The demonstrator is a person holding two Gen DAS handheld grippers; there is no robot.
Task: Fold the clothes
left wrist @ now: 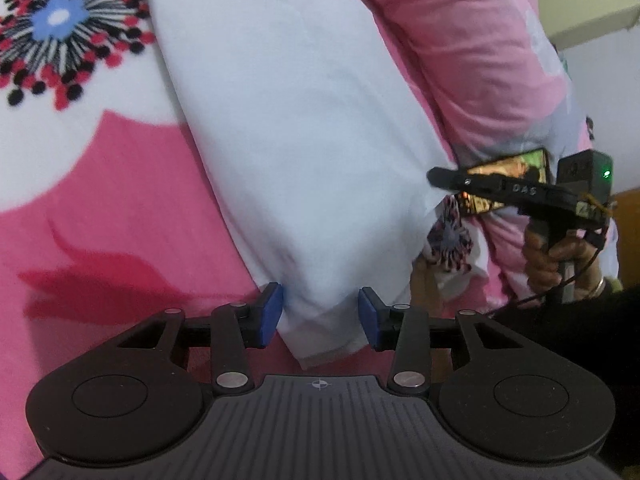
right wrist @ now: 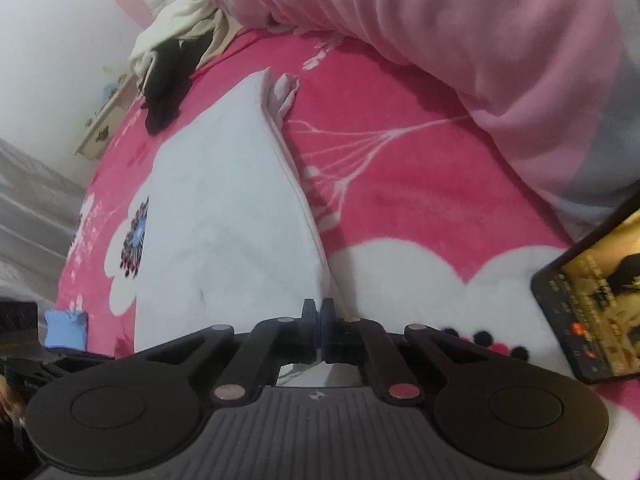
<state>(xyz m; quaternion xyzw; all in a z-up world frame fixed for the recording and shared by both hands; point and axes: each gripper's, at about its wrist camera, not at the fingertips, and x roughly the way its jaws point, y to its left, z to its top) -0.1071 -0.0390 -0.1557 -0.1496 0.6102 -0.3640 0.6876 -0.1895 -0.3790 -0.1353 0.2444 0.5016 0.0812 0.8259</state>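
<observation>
Both your claws sit at the near edge of the white garment on the bed.

Your left gripper (left wrist: 320,316) stands open, blue pads either side of the folded white cotton garment (left wrist: 296,152). Your right gripper (right wrist: 320,326) is pinched closed on its near corner. It lies on the pink fleece flower-print blanket (right wrist: 400,184), a glowing black smartphone (right wrist: 600,308) just beside.
</observation>
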